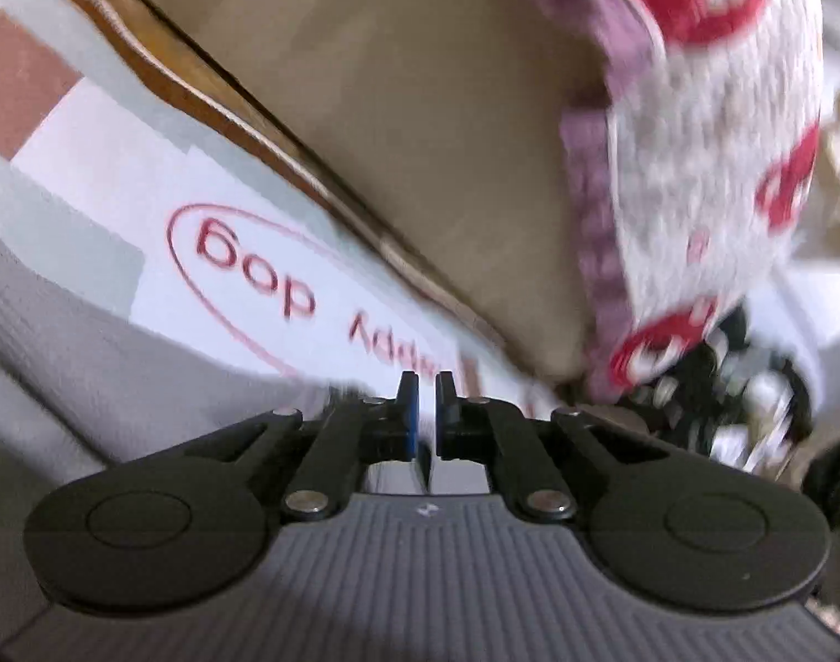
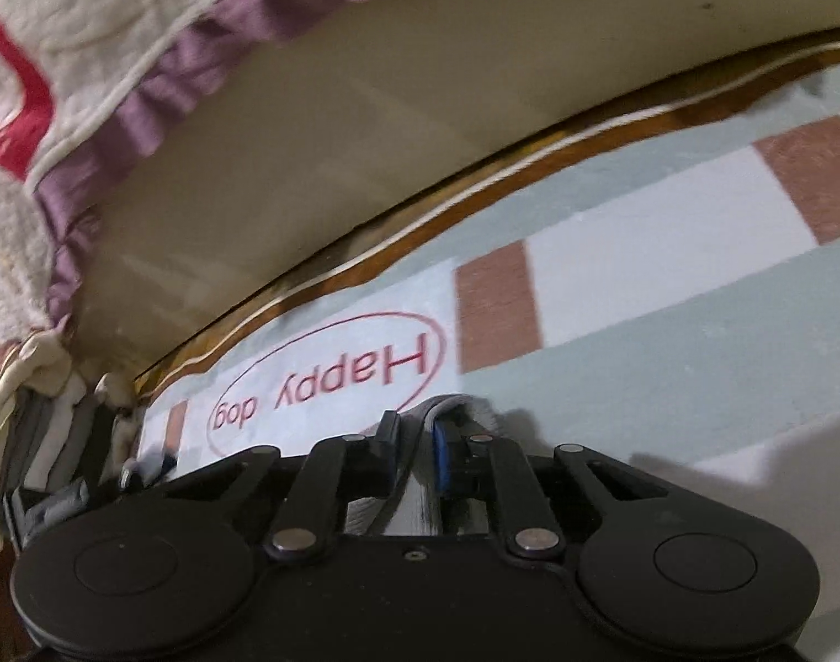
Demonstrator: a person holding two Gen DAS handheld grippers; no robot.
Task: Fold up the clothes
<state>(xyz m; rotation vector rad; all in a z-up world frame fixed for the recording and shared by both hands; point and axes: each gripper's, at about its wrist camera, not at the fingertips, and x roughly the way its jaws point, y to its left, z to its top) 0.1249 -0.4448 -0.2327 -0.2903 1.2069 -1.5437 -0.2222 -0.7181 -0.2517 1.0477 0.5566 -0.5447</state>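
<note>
Item: grey garment point(image 2: 464, 414), on the bed beside the "Happy dog" print point(image 2: 331, 380). My right gripper point(image 2: 414, 441) pinches its edge; left gripper point(image 1: 426, 408) closed, empty. Keep both edges level.

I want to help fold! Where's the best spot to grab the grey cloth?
The grey cloth lies mostly flat on the sheet, so its middle gives little to pinch. Probably best is its thick edge, the part raised between the right gripper's fingers. Come in low from the near side, so one finger can slip under it.
</note>
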